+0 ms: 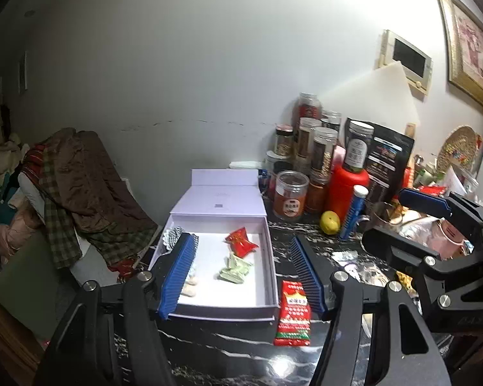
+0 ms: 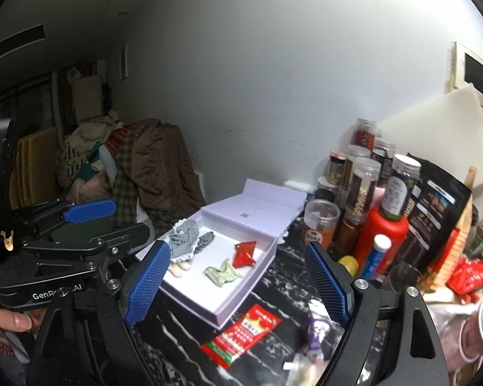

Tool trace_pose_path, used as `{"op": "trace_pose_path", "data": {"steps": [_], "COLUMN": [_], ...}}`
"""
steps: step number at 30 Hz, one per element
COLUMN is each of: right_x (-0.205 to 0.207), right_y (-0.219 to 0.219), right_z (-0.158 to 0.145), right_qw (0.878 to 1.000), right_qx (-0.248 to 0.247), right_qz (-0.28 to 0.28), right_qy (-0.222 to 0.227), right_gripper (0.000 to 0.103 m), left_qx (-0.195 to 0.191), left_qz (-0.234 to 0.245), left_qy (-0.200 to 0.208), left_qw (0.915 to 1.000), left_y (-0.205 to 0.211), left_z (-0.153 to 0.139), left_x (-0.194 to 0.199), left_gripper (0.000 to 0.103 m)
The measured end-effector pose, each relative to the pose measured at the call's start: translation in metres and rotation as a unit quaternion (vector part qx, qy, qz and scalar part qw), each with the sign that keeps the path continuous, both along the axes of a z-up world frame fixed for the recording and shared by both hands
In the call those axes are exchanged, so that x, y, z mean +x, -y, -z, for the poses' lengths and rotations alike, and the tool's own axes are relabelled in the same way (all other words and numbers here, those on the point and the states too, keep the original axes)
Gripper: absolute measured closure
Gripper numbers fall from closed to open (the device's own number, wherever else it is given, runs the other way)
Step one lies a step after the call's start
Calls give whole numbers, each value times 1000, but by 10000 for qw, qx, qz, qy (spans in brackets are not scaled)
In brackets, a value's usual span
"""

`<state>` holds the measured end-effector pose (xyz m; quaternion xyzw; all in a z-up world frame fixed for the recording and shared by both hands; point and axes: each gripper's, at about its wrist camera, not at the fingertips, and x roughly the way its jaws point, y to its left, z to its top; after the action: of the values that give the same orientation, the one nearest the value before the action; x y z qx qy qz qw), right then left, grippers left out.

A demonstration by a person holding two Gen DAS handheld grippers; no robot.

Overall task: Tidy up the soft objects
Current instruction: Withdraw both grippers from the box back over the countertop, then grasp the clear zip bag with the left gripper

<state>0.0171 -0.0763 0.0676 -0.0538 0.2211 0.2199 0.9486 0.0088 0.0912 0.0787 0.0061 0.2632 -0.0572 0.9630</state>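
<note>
An open lilac box (image 1: 270, 257) (image 2: 241, 299) stands on the black marble counter. Inside lie a red wrapped candy (image 1: 241, 241) (image 2: 246, 252), a crumpled green wrapper (image 1: 234, 269) (image 2: 222, 273) and a small doll in grey checked cloth (image 1: 174, 236) (image 2: 185, 239). A red sachet (image 1: 293, 313) (image 2: 241, 333) lies flat on the counter beside the box. My left gripper (image 1: 241, 273) is open and empty, hovering over the box's near end. My right gripper (image 2: 238, 280) is open and empty, above the box and sachet. A purple-white packet (image 2: 315, 331) lies near its right finger.
Jars, a red bottle (image 1: 346, 189) (image 2: 381, 234), a blue tube (image 1: 354, 212), a lemon (image 1: 330, 222) and black bags crowd the counter's right. A pile of clothes (image 1: 80, 189) (image 2: 145, 167) lies left of the counter. Small packets (image 1: 354, 263) and a pink cup (image 2: 479, 328) lie at right.
</note>
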Motion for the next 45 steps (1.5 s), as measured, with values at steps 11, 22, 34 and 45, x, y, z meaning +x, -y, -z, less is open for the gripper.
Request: {"op": "trace_pose_path", "data": {"steps": [11,22,34,45], "right_x": [-30,-38,-39,-32], "right_y": [35,67,112,155], "right_z": [36,79,113,121], "right_qw": [9991,9950,9866,9793], "right_qx": [122,139,124,154], "right_qz": [238,585,1059,1502], "right_qy": [-333,-791,-1234,-1352], "right_gripper": [17,17,17,17], "left_qx": [-175,-285,-580,-580], "left_qz": [435,574,914,1431], "left_qy": [-395,-832,-1341,-1772], "left_qw": [9981,9945,9850,9720], "left_y": [33,55,88,145], "left_z": [34,70,104,130], "left_x": [-20,-27,-12,13], "left_gripper": [41,41,41,41]}}
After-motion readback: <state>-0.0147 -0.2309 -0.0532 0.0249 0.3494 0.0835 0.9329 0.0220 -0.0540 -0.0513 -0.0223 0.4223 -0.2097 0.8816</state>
